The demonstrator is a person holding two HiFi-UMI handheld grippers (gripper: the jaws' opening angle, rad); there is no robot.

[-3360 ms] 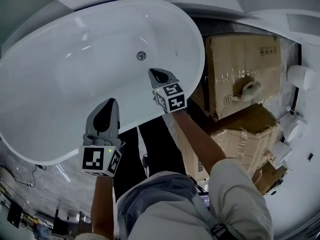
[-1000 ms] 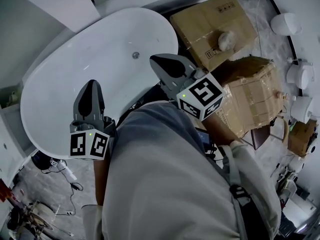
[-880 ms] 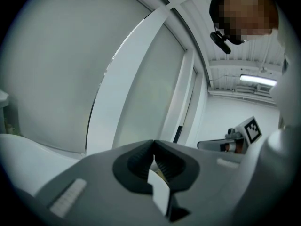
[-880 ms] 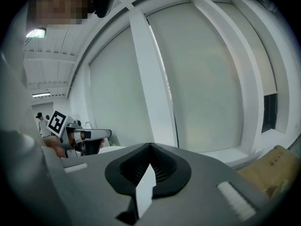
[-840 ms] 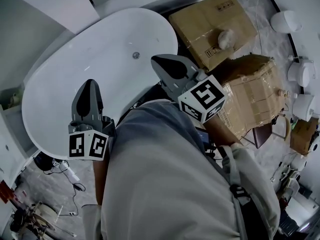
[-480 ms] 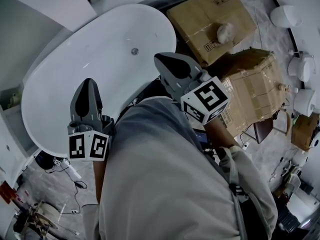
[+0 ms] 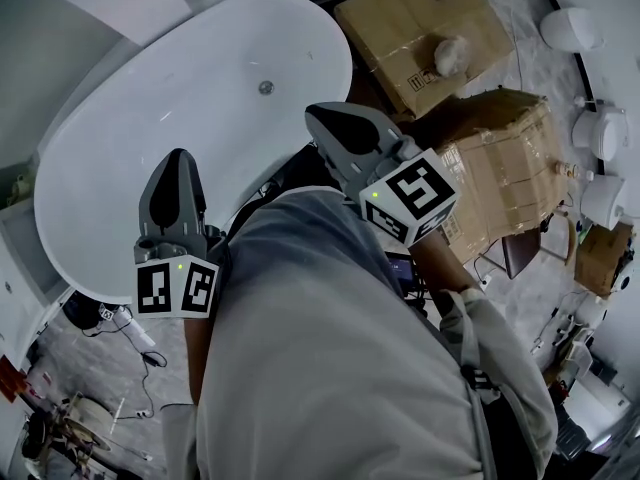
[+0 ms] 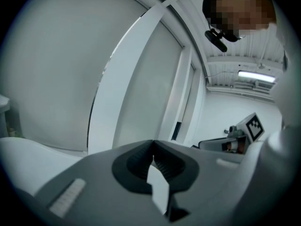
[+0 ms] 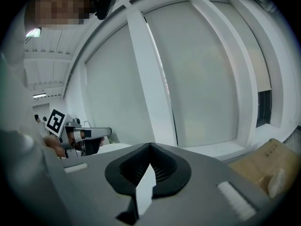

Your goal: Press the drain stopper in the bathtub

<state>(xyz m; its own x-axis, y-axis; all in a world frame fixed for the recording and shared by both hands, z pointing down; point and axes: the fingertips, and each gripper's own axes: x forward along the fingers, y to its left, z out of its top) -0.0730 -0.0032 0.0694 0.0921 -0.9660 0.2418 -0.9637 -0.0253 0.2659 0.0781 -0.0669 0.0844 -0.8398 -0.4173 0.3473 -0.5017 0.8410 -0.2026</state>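
The white oval bathtub [image 7: 120,158] lies at the upper left of the head view. Its small round metal drain stopper [image 7: 266,87] sits on the tub floor near the far end. My left gripper [image 7: 181,159] is held up over the tub's near rim, jaws shut and empty. My right gripper [image 7: 322,115] hovers by the tub's right rim, also shut on nothing. Both are well above and short of the stopper. In the left gripper view [image 8: 153,144] and the right gripper view [image 9: 150,146] the jaws meet at the tips, pointing at pale wall panels.
Two taped cardboard boxes [image 7: 430,28] [image 7: 505,168] stand right of the tub. White toilets and basins [image 7: 605,133] line the far right. Cables and clutter [image 7: 110,328] lie on the floor at the lower left. My own torso [image 7: 320,368] fills the lower middle.
Since 3.4 s ago my head has turned and my torso now fills the view, with both grippers nearer the camera. Over the last second the tub drifts slightly up; the grippers stay shut.
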